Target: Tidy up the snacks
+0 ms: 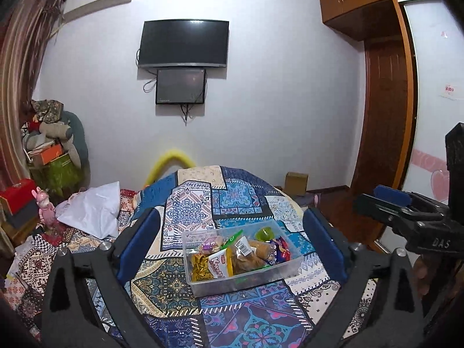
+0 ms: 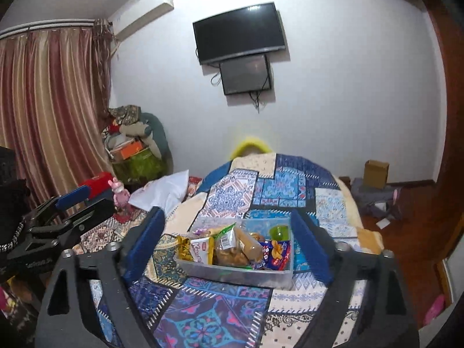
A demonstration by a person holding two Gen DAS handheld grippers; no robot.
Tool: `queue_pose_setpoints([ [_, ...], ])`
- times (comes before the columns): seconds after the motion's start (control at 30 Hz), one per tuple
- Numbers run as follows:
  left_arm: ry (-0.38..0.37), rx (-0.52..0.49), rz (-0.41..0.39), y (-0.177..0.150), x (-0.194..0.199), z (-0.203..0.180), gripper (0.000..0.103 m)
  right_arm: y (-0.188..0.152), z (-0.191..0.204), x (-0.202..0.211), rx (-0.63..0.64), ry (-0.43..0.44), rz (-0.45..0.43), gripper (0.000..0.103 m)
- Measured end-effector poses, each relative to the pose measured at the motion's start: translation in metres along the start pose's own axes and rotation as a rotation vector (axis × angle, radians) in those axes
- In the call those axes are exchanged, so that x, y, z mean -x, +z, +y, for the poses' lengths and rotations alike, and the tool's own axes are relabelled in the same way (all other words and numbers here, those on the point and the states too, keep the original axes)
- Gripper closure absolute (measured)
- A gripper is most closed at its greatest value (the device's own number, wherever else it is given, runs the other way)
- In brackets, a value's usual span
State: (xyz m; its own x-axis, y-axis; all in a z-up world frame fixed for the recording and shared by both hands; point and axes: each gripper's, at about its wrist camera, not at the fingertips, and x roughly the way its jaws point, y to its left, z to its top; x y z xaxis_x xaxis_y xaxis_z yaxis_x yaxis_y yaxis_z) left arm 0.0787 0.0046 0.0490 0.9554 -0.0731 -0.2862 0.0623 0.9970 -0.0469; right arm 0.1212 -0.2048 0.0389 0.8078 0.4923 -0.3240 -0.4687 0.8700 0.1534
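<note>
A clear plastic box (image 1: 203,285) stands on the patterned cloth of a round table (image 1: 191,203). It holds several snack packets, among them a white and yellow packet (image 1: 219,265), a gold one (image 1: 198,266), a blue one (image 1: 279,250) and a green jelly cup (image 1: 265,234). My left gripper (image 1: 232,246) is open and empty, held above and in front of the box. My right gripper (image 2: 229,243) is open and empty too, framing the box (image 2: 232,272). Each gripper shows in the other's view: the right one at the right edge of the left wrist view (image 1: 406,211), the left one at the left edge of the right wrist view (image 2: 72,208).
A white pillow (image 1: 92,211) and a pink rabbit figure (image 1: 45,206) lie left of the table. A pile of boxes and bedding (image 1: 52,142) stands by the curtain. Two screens (image 1: 182,43) hang on the far wall. A wardrobe (image 1: 382,116) and a cardboard box (image 1: 295,182) are on the right.
</note>
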Motion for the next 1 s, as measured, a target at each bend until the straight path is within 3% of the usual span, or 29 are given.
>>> queue_pose_setpoints([
  [0.17,0.016,0.005,-0.004,-0.006,0.006,-0.001,0.002,-0.007,0.009,0.012,0.035,-0.050,-0.035,0.000],
  [1.0,0.031,0.019,0.020,-0.022,0.010,0.000,0.002,-0.023,0.009,0.022,0.011,-0.050,-0.023,0.000],
])
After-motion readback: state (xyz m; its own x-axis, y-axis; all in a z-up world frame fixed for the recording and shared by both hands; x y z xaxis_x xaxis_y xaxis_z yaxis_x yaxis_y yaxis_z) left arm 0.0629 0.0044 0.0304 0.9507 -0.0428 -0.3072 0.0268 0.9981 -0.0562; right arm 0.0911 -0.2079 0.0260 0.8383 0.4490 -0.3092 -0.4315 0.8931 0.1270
